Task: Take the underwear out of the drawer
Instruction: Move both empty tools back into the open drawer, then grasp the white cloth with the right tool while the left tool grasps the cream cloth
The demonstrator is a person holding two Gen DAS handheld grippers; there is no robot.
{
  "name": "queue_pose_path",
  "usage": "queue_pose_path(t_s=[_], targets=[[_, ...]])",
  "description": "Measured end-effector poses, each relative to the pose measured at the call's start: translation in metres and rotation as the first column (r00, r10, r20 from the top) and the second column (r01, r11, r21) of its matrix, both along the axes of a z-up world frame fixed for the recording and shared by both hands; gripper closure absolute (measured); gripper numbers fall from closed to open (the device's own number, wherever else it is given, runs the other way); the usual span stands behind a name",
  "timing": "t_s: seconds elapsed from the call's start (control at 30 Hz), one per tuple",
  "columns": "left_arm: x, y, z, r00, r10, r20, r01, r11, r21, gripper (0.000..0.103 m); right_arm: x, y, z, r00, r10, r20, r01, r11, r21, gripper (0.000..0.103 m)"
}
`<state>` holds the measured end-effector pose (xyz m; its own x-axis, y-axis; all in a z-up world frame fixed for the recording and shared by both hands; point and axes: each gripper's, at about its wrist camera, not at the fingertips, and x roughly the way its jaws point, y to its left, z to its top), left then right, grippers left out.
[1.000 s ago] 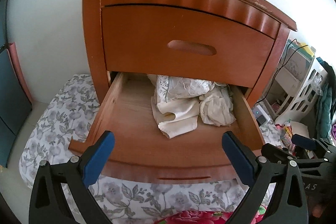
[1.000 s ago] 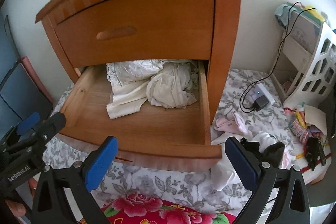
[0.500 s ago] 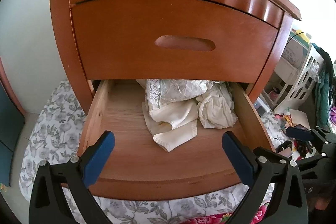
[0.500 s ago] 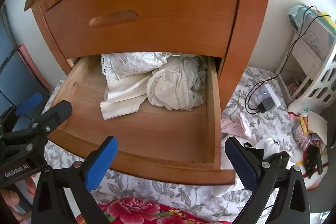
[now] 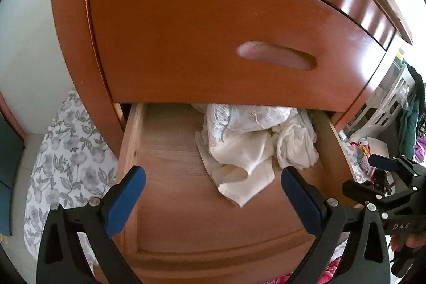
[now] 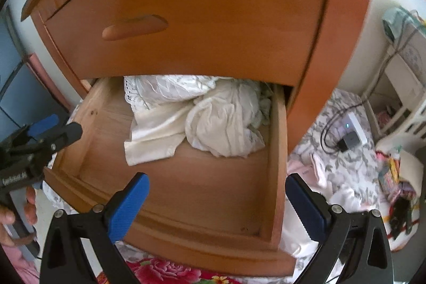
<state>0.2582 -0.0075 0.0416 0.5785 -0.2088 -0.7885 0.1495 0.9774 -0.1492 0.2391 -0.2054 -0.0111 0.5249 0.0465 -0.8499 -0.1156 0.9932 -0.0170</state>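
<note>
left gripper (image 5: 213, 193): jaws spread wide, nothing between them, hanging over the front half of the open drawer (image 5: 186, 244), with the nearest cream fold of the underwear (image 5: 239, 172) lying right between the blue pads in that view but not touched. right gripper (image 6: 217, 200): jaws likewise spread and empty, poised over the bare drawer floor in front of the pile.

compared with a second ago: both grippers much closer in, nightstand (image 6: 213, 4) now filling each view, phone on its top gone out of frame, drawer front slid under the jaws instead of ahead of them. pile itself unmoved, same heap toward the back right of the drawer, partly tucked under the closed upper drawer (image 5: 226, 44). likely meaning: approach nearly done, grasp not yet begun; next step probably a dip into the drawer and a closing on the loose cream edge, the easiest piece to pinch without dragging the whole heap.

left wrist view only: drawer's left wall, empty left half of the floor, the right gripper off at the right edge. right wrist view only: right wall of the drawer, lace-trimmed piece (image 6: 159, 89) at the back, rumpled white bundle (image 6: 221, 121) touching the cream one, charger and cable (image 6: 346, 137) on the floral bedding (image 6: 332, 151), and a hand (image 6: 16, 217) wrapped on the left gripper's handle.
</note>
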Motion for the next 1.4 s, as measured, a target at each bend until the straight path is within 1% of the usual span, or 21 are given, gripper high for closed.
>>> queue_pose_path(t_s=[0.07, 0.13, 0.23, 0.27, 0.37, 0.5, 0.6, 0.7, 0.8, 0.9, 0.97, 1.07, 1.13, 1.2, 1.27, 1.3, 1.33, 1.37, 1.4], targets=[[0.008, 0.002, 0.001, 1.000, -0.010, -0.014, 0.010, 1.000, -0.014, 0.001, 0.007, 0.005, 0.000, 1.000, 0.023, 0.001, -0.023, 1.000, -0.001, 0.000], [0.017, 0.001, 0.000, 0.999, -0.029, -0.034, 0.028, 0.999, -0.018, 0.001, 0.014, 0.010, -0.001, 0.999, 0.040, -0.003, -0.040, 0.999, 0.023, 0.000], [0.029, -0.001, -0.004, 0.996, -0.053, -0.073, 0.051, 0.998, -0.037, 0.001, 0.026, 0.013, -0.003, 0.999, 0.036, -0.020, -0.036, 0.999, 0.031, 0.000], [0.035, -0.002, -0.009, 0.993, -0.064, -0.104, 0.058, 0.997, -0.057, 0.001, 0.030, 0.015, -0.004, 0.999, 0.040, -0.023, -0.039, 0.999, 0.022, 0.000], [0.046, -0.002, -0.019, 0.988, -0.048, -0.147, 0.037, 0.997, -0.074, 0.002, 0.038, 0.019, -0.008, 0.998, 0.051, -0.034, -0.050, 0.999, 0.017, 0.000], [0.053, -0.005, -0.028, 0.984, -0.044, -0.172, 0.027, 0.994, -0.102, 0.002, 0.046, 0.022, -0.015, 0.996, 0.059, -0.059, -0.058, 0.998, 0.021, 0.000], [0.056, -0.012, -0.033, 0.979, -0.070, -0.193, 0.053, 0.994, -0.091, 0.002, 0.050, 0.025, -0.023, 0.994, 0.074, -0.081, -0.074, 0.997, 0.008, 0.000], [0.057, -0.025, -0.040, 0.968, -0.115, -0.223, 0.098, 0.992, -0.084, 0.002, 0.051, 0.025, -0.028, 0.993, 0.080, -0.091, -0.080, 0.997, 0.006, 0.000], [0.059, -0.031, -0.047, 0.959, -0.123, -0.255, 0.106, 0.991, -0.081, 0.003, 0.053, 0.020, -0.032, 0.992, 0.071, -0.105, -0.072, 0.997, -0.004, 0.000], [0.061, -0.038, -0.055, 0.950, -0.135, -0.283, 0.119, 0.990, -0.073, 0.008, 0.055, 0.016, -0.034, 0.991, 0.066, -0.119, -0.068, 0.998, -0.015, 0.000], [0.063, -0.043, -0.063, 0.938, -0.146, -0.314, 0.125, 0.989, -0.084, 0.012, 0.056, 0.013, -0.035, 0.989, 0.073, -0.126, -0.076, 0.997, -0.022, 0.000], [0.064, -0.048, -0.070, 0.930, -0.149, -0.336, 0.135, 0.989, -0.066, 0.013, 0.055, 0.011, -0.036, 0.988, 0.088, -0.128, -0.092, 0.995, -0.027, 0.000], [0.066, -0.049, -0.072, 0.926, -0.152, -0.347, 0.134, 0.988, -0.074, 0.014, 0.054, 0.009, -0.038, 0.986, 0.094, -0.139, -0.098, 0.995, -0.026, 0.001], [0.068, -0.054, -0.074, 0.921, -0.150, -0.359, 0.143, 0.989, -0.047, 0.014, 0.054, 0.008, -0.040, 0.984, 0.100, -0.150, -0.104, 0.994, -0.023, 0.003], [0.072, -0.059, -0.078, 0.912, -0.153, -0.380, 0.153, 0.988, -0.030, 0.023, 0.054, 0.008, -0.042, 0.983, 0.101, -0.156, -0.106, 0.994, -0.027, 0.004], [0.073, -0.062, -0.080, 0.910, -0.152, -0.385, 0.156, 0.988, -0.022, 0.029, 0.055, 0.009, -0.043, 0.983, 0.101, -0.155, -0.107, 0.994, -0.027, 0.004], [0.075, -0.064, -0.083, 0.906, -0.148, -0.398, 0.158, 0.987, -0.008, 0.034, 0.054, 0.009, -0.042, 0.983, 0.102, -0.151, -0.107, 0.994, -0.025, 0.004], [0.076, -0.065, -0.085, 0.902, -0.150, -0.405, 0.159, 0.987, -0.011, 0.036, 0.055, 0.009, -0.042, 0.983, 0.102, -0.151, -0.106, 0.994, -0.022, 0.004], [0.077, -0.067, -0.086, 0.900, -0.152, -0.408, 0.157, 0.987, -0.021, 0.040, 0.055, 0.009, -0.043, 0.983, 0.102, -0.151, -0.106, 0.994, -0.020, 0.004]])
